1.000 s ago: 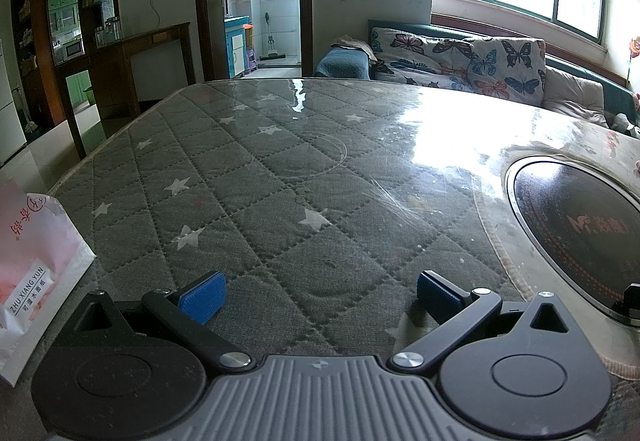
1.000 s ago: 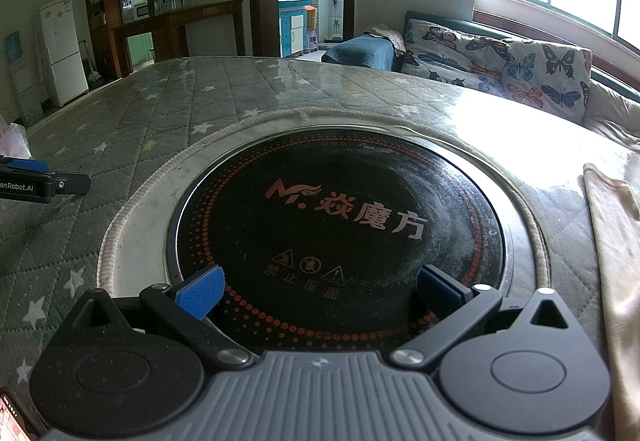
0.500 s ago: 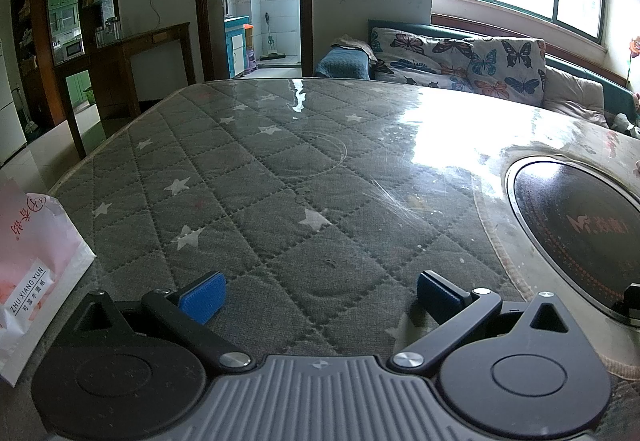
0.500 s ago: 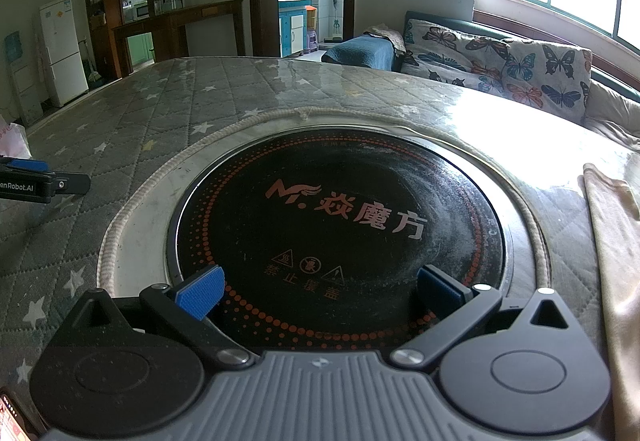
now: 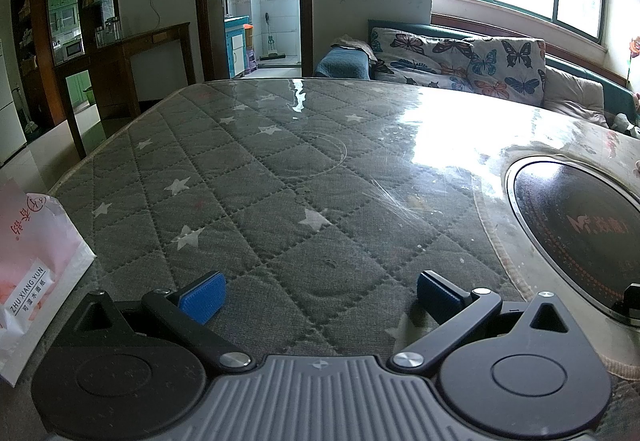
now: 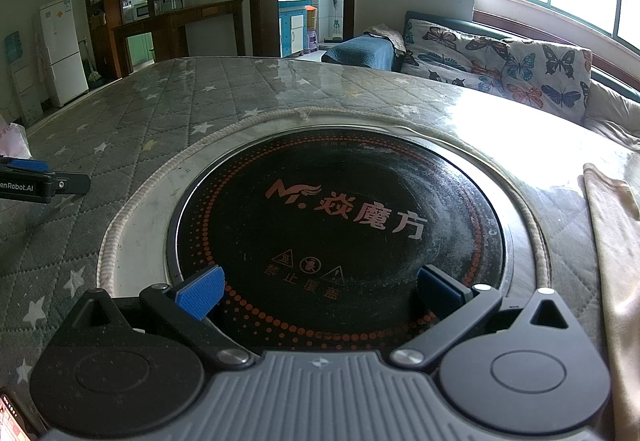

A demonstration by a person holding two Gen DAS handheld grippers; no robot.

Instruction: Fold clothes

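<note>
A beige garment (image 6: pixel 618 241) lies flat along the table's right edge, seen only in the right wrist view. My right gripper (image 6: pixel 320 293) is open, low over the round black induction cooktop (image 6: pixel 340 225), with nothing between its blue pads; the garment is off to its right. My left gripper (image 5: pixel 320 297) is open too, resting low over the grey star-quilted table cover (image 5: pixel 260 181), empty. The left gripper's side also shows at the far left of the right wrist view (image 6: pixel 36 181). No garment appears in the left wrist view.
A pink and white paper bag (image 5: pixel 32 265) stands at the table's left edge. The cooktop (image 5: pixel 576 225) sits set into the table to the right of my left gripper. A butterfly-print sofa (image 6: pixel 500 69) runs behind the table under the window. A phone corner (image 6: pixel 12 421) shows at bottom left.
</note>
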